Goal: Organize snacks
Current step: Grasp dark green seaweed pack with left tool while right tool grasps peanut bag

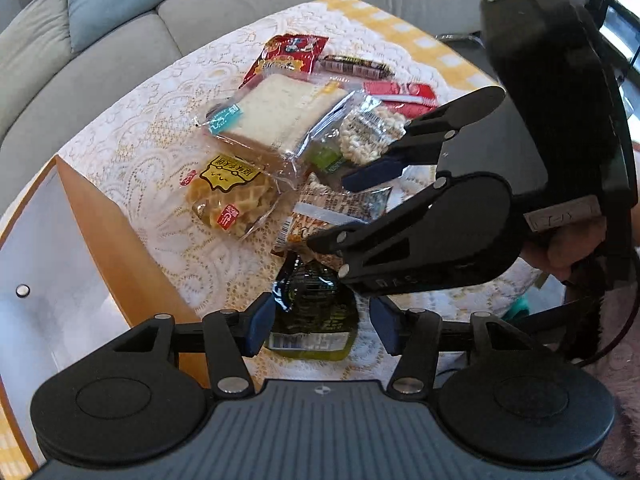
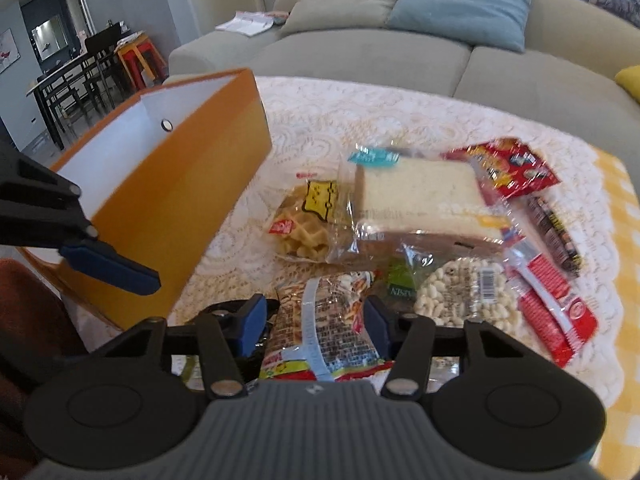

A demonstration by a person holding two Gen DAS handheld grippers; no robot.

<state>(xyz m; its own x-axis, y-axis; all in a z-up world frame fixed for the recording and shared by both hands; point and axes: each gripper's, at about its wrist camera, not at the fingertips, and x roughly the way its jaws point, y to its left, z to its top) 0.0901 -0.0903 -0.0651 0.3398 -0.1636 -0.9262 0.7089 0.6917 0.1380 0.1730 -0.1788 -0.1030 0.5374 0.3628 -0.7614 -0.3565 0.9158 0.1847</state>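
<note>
- Left claw (image 1: 318, 326): jaws spread, straddling a dark green packet (image 1: 314, 312) that lies flat on the bench; the pads stand close on either side, no squeeze visible.
- Right claw (image 2: 314, 322): jaws apart around a printed crinkly packet (image 2: 320, 336) at the near edge of the pile. Pads are close to its sides; no firm pinch can be confirmed.
- Step, as judged: both claws are lining up a first pick, one packet each. Nothing is lifted yet.
- Next move calls for closing gently on thin, slippery film, then lifting clear of the neighbours and carrying over to the orange box (image 2: 168, 184), which stands open to the left of the pile.
- Remaining snacks, heaped and overlapping: waffle pack (image 2: 304, 220), sandwich pack (image 2: 420, 196), puffed-grain round (image 2: 464, 296), red wrappers (image 2: 508, 168), dark sausage stick (image 2: 554, 232).
- Surface: bench under a white lace cloth (image 2: 340, 112) over yellow check.
- Room: grey sofa (image 2: 360, 56) with a blue cushion (image 2: 464, 4) behind; dining chairs in the far left.
</note>
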